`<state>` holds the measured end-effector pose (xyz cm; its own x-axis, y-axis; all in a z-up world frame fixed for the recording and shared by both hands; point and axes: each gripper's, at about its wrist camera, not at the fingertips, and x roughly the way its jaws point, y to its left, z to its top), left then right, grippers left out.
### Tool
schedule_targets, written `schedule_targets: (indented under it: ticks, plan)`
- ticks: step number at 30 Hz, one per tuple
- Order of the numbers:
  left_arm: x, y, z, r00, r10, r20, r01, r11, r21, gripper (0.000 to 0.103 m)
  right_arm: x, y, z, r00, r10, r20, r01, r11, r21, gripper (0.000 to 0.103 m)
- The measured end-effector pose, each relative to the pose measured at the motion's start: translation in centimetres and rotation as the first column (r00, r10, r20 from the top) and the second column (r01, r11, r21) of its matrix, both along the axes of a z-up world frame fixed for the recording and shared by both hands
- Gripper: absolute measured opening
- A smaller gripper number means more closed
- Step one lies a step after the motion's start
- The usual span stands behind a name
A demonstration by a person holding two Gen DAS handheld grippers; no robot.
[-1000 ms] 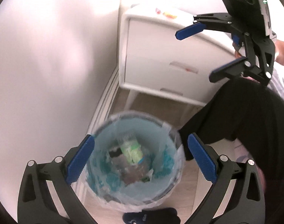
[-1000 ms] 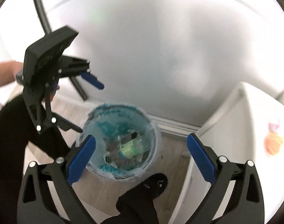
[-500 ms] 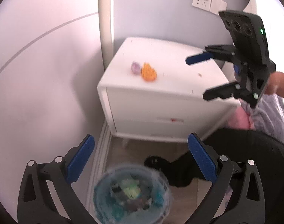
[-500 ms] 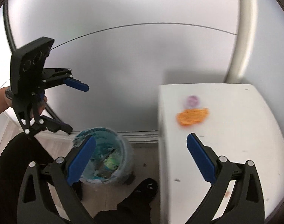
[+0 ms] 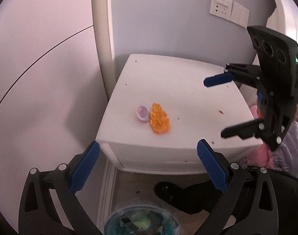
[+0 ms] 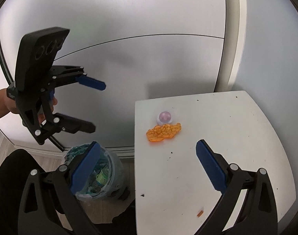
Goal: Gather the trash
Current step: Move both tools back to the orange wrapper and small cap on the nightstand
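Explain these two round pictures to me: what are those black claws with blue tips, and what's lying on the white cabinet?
No robot here: a person holds a hand-worked claw in each hand, and each claw carries a wide-angle camera looking out along its two fingers. That is why both pictures look bulged.

In the left claw's view, the left gripper frames the bottom and the right gripper hangs over the white nightstand. The other picture is the reverse: the right gripper below, the left gripper off to the side.

Both claws are open and hold nothing.

On the nightstand lie an orange wrapper and a small round pink and white capsule, side by side. On the floor beside it stands a lined trash bin that already has rubbish in it.
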<state>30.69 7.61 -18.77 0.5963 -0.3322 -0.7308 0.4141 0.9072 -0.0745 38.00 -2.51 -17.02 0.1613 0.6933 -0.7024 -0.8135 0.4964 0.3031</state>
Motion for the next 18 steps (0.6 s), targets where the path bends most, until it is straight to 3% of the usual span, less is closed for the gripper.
schedule_targets:
  ticks: [5,10,18]
  plan:
    - [2.4,-0.2,-0.5,1.000,-0.025,-0.007,0.025,1.000,-0.009,0.086,1.2,-0.1,-1.6,1.000,-0.005,-0.025,0.005,1.000,0.004,0.095]
    - [4.6,-0.8,-1.7,0.998,-0.055,-0.031,0.055,0.998,-0.005,0.082,2.4,0.1,-3.0,0.999,-0.013,-0.042,0.013,1.000,0.005,0.095]
    - [7.6,-1.5,-3.7,0.995,-0.082,-0.050,0.082,0.997,-0.001,0.059,3.4,0.1,-3.6,0.999,-0.007,-0.037,0.008,1.000,0.010,0.095]
